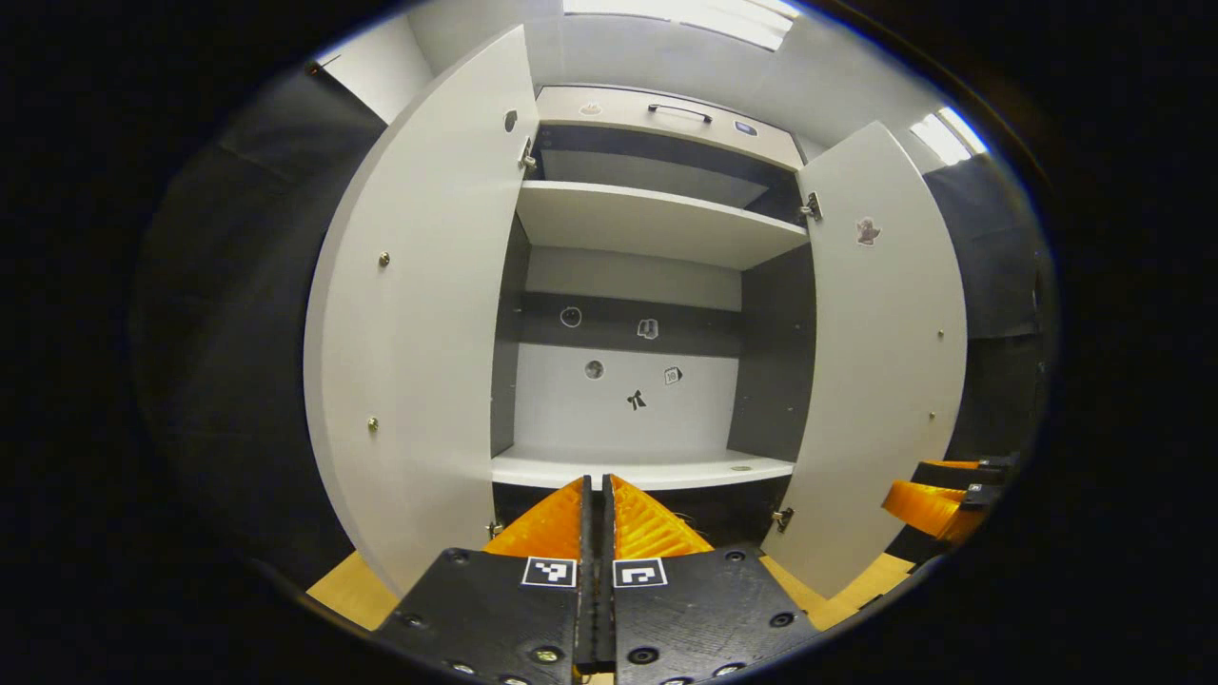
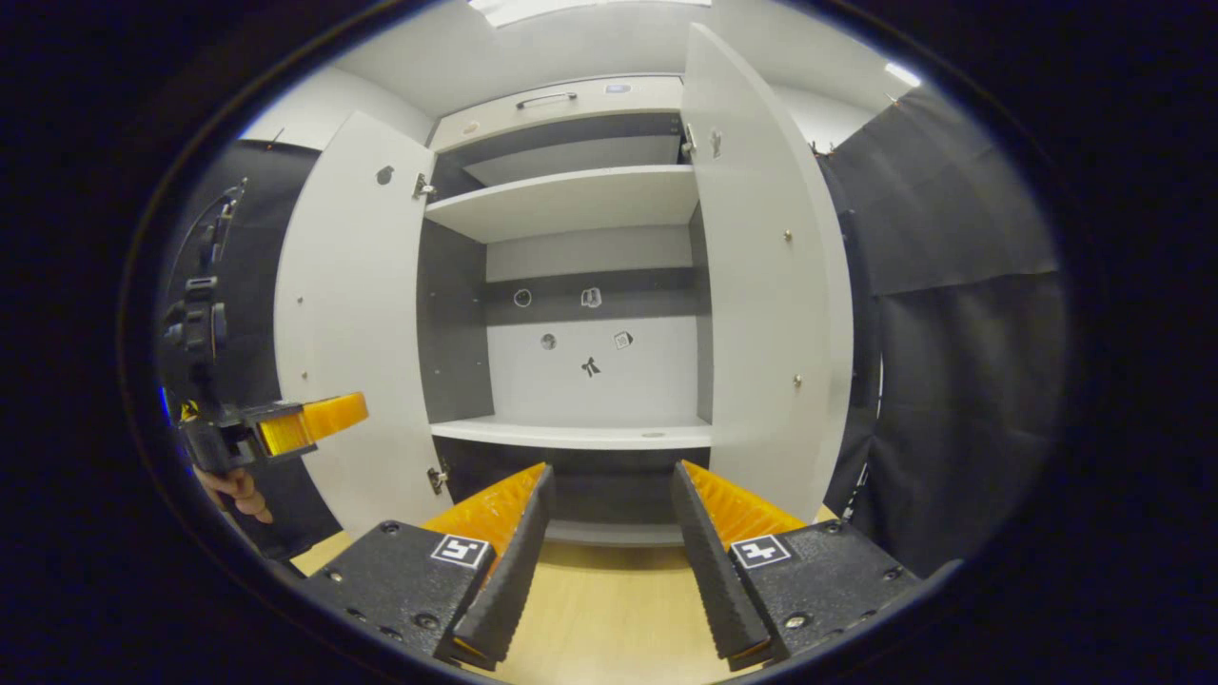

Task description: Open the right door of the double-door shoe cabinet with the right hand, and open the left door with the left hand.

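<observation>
- White cabinet (image 1: 657, 219) stands straight ahead in both views, both doors swung wide and its inside bare to see.
- Left door (image 1: 419, 314) hangs open at the left of the left gripper view, two small screws on its inner face; right door (image 2: 761, 285) hangs open at the right of the right gripper view.
- Two white shelves cross the inside: an upper shelf (image 2: 571, 202) and a lower shelf (image 2: 580, 434), with small stickers on the back wall between them.
- Wooden floor (image 2: 599, 609) lies pale under the cabinet.
- Left tool (image 1: 598, 504) points at the lower shelf, its orange fingers pressed together on nothing.
- Right tool (image 2: 609, 533) points into the cabinet with its fingers spread apart, holding nothing.
- A hand (image 2: 233, 495) grips the left tool at the left edge of the right gripper view.
</observation>
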{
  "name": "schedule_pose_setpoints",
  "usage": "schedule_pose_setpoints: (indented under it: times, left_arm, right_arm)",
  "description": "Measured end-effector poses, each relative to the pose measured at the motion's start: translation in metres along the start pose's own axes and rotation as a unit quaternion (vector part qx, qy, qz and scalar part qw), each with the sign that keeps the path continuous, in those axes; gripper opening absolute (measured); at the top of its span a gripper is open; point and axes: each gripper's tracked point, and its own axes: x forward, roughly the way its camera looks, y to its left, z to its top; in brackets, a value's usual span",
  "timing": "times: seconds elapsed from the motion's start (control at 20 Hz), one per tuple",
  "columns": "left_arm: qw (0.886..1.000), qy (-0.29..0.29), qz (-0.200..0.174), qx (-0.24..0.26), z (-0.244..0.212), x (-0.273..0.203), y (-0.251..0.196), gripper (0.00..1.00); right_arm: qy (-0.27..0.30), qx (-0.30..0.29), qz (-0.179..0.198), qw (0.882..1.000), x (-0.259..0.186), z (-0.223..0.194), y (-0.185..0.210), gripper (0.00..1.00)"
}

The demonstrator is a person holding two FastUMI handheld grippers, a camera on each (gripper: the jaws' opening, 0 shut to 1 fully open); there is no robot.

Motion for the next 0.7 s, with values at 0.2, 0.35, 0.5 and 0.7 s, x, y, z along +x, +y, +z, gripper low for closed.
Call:
schedule_pose_setpoints:
  times: [0.2, 0.35, 0.5, 0.7]
  left_arm:
    - [1.000, -0.010, -0.010, -0.021, 0.005, -0.005, -0.005, 0.16]
    - [1.000, -0.014, 0.005, -0.010, 0.008, -0.005, 0.002, 0.17]
    - [1.000, -0.016, 0.006, 0.002, 0.009, -0.006, 0.001, 0.41]
    - [1.000, 0.002, -0.004, 0.030, -0.007, -0.011, -0.003, 0.77]
  right_arm:
    - [-0.008, -0.001, -0.001, 1.000, 0.002, 0.007, -0.003, 0.78]
    - [-0.008, 0.002, 0.003, 1.000, 0.005, 0.008, -0.003, 0.78]
    - [-0.007, -0.002, 0.004, 1.000, 0.009, 0.006, -0.002, 0.78]
    - [-0.010, 0.000, 0.004, 1.000, 0.010, 0.007, -0.001, 0.78]
